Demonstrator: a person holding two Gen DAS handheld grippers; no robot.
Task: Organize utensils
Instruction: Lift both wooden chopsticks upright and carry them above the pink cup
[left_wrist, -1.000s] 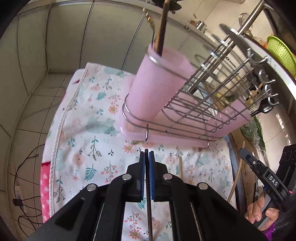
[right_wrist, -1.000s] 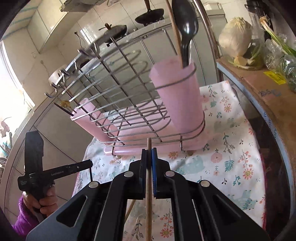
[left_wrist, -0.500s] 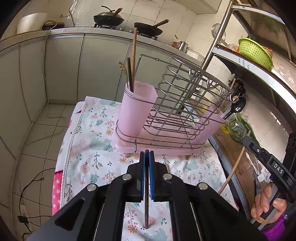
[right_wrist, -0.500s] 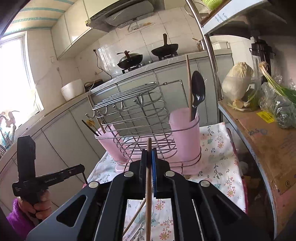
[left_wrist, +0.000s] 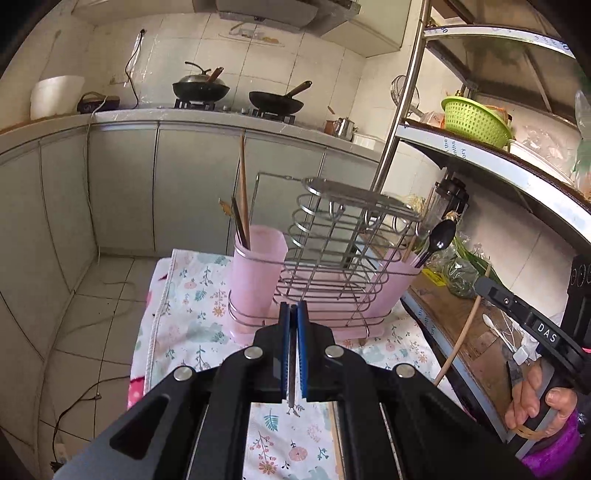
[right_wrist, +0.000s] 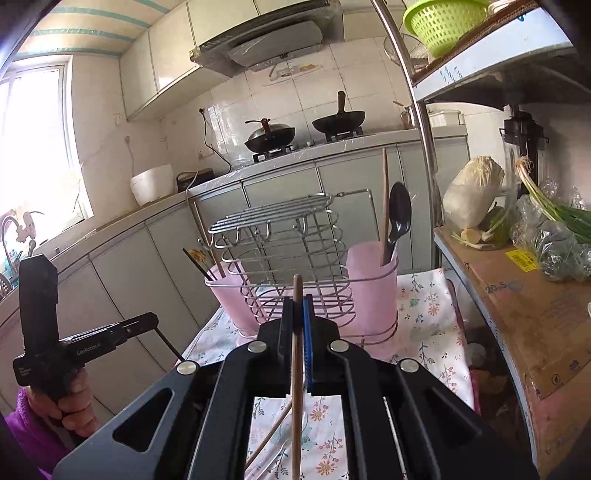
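Clamping chopstick (right_wrist: 296, 354), right tongs (right_wrist: 299, 306), left tongs (left_wrist: 292, 314) pinching utensil (left_wrist: 291, 373)

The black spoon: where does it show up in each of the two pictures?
Left wrist view: the black spoon is right of centre, in the rack's far-right pink cup.
Right wrist view: the spoon stands upright above centre, in the right-hand pink cup.
Shared landmark: the wire rack between the cups.

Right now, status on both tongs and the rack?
Left tongs shut on thin dark utensil. Right tongs shut on wooden chopstick. Rack ahead, pink cups partly filled. Path clear.
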